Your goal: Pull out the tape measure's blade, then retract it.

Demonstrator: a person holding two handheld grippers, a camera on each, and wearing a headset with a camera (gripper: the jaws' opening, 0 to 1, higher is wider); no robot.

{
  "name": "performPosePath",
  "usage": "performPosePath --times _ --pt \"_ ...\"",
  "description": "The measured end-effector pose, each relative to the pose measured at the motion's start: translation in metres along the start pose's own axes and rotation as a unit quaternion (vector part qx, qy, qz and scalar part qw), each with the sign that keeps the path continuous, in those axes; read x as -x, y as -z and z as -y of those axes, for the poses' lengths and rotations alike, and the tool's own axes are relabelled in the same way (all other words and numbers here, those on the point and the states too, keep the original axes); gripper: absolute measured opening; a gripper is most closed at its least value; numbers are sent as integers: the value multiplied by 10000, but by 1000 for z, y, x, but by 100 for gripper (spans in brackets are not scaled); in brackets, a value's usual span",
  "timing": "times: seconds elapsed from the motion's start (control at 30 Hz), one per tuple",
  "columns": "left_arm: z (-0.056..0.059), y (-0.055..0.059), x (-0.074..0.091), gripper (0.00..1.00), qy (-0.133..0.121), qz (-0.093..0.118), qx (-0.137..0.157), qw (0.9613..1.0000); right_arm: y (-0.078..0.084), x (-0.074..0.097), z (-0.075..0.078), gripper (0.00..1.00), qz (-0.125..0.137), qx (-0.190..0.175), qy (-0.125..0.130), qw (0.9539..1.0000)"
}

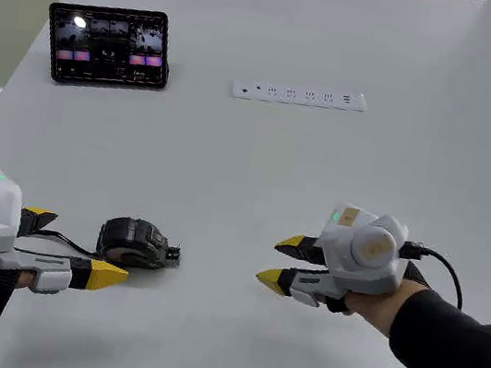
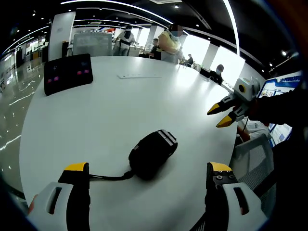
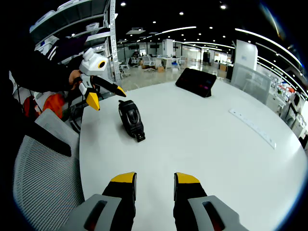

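A black tape measure lies on its side on the white table, near the front left, with its blade fully inside. My left gripper is open wide just left of it, and the case sits slightly ahead of the yellow tips, untouched. A thin black cord runs from the case toward the left jaw. My right gripper hovers open to the right of the case, a hand's width away, holding nothing. In the right gripper view the tape measure lies well ahead of the gripper.
A dark tablet stands propped at the back left. A white power strip lies at the back centre. The table's front edge runs close behind both grippers. A grey mesh chair stands beside the table.
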State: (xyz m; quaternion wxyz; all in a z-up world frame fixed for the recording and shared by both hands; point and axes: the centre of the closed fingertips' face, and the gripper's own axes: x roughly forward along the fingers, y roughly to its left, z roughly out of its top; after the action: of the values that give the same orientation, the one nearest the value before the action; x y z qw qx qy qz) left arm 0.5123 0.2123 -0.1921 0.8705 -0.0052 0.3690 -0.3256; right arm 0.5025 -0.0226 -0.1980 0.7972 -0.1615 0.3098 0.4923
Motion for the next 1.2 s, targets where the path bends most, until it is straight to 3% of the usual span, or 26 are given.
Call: performPosePath --times 0.2,0.43,0.5,0.6,0.67,1.0,1.2 --pt "-4 2 9 99 -33 -10 -76 10000 14 20 6 33 -1 -59 111 9999" --pt "-13 8 23 99 -142 -9 -366 9992 44 43 13 42 -179 -56 205 9996" --pt "-17 6 29 99 -233 67 -617 9978 54 49 15 45 -242 -41 251 9994" --pt "-18 6 35 99 -288 120 -805 9963 66 58 23 52 -323 350 450 9979" --pt "-18 8 38 99 -274 87 -844 9960 74 63 22 53 -328 275 419 9982" --pt "-13 17 45 99 -33 13 -658 9978 87 93 28 81 -244 -467 550 9971" --pt "-13 21 47 99 6 -66 -654 9978 102 113 38 90 -337 -541 659 9958"
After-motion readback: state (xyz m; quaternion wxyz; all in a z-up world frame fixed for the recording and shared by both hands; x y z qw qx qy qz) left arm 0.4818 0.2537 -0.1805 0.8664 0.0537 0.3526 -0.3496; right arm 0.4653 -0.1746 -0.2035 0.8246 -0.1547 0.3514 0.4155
